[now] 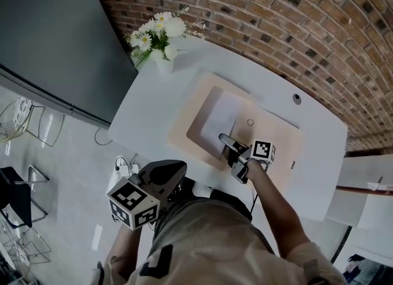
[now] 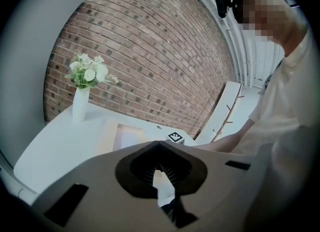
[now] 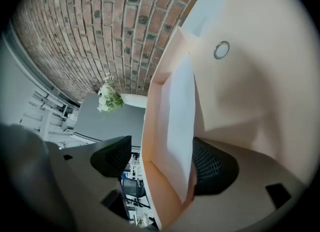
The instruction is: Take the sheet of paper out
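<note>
- Closest to the head camera is the person's beige shirt [image 1: 202, 241], which fills the bottom of the head view.
- Just above it, the left gripper [image 1: 175, 170] hangs off the near edge of the white table [image 1: 153, 105], well apart from the task things.
- On the middle of the table lies a beige envelope [image 1: 279, 148], with its mouth opened up. The white sheet of paper [image 1: 221, 118] is inside this opening and only partly uncovered.
- At the near edge of the opening is the right gripper [image 1: 228, 142], with its marker cube [image 1: 263, 150] behind it and the person's forearm [image 1: 276, 201] stretched over the table.
- At the far left corner of the table stands a vase of white flowers [image 1: 158, 41], in front of a brick wall [image 1: 276, 13].
- From the left gripper view, its two jaws are pressed together at the tips and nothing is between them. Beyond them I see the table, the vase, the envelope and the cube of the other gripper.
- From the right gripper view, its jaws are spread apart. The raised beige side of the envelope and the sheet of paper stand between them. One pad is close against the sheet, and the other has a clear gap to the beige side, so nothing is pinched.
- Further on the envelope there is a small round clasp [image 3: 221, 50].
</note>
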`<state>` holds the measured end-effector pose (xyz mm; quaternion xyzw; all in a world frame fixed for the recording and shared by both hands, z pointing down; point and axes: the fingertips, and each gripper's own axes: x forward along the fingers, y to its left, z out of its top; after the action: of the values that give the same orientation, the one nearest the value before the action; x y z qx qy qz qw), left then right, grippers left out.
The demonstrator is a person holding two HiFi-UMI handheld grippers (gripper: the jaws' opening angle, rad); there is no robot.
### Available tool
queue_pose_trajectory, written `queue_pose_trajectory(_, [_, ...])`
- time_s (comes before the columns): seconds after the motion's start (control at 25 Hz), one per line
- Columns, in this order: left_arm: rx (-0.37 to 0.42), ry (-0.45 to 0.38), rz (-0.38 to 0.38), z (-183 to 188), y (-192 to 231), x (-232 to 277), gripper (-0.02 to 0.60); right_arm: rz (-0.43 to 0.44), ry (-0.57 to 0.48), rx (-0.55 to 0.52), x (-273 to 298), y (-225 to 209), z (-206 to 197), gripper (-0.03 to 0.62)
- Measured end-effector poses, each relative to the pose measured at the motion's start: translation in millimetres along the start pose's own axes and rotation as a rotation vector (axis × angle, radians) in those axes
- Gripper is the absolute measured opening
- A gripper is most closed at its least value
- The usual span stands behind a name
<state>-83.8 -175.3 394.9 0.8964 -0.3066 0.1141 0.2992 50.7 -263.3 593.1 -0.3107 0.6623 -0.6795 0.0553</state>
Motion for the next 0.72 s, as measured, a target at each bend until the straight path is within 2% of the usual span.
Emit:
queue_pose_trajectory(0.32, [-0.006, 0.001, 0.003, -1.2, 0.3, 2.0, 0.015, 0.017, 0.01, 0.013, 10.9, 0.3, -0.6, 0.368])
queue_pose_trajectory(0.52, [-0.008, 0.004, -0.002, 0.0, 1.4, 4.9, 0.015, 0.023, -0.031, 0.046, 6.2, -4.5, 11.1, 0.368])
queue_pose_trajectory(0.72, [-0.01, 0.012, -0.004, 1.5, 5.5, 7.1, 0.014, 0.011, -0.017, -0.004, 15.0, -2.1, 23.5, 0.368])
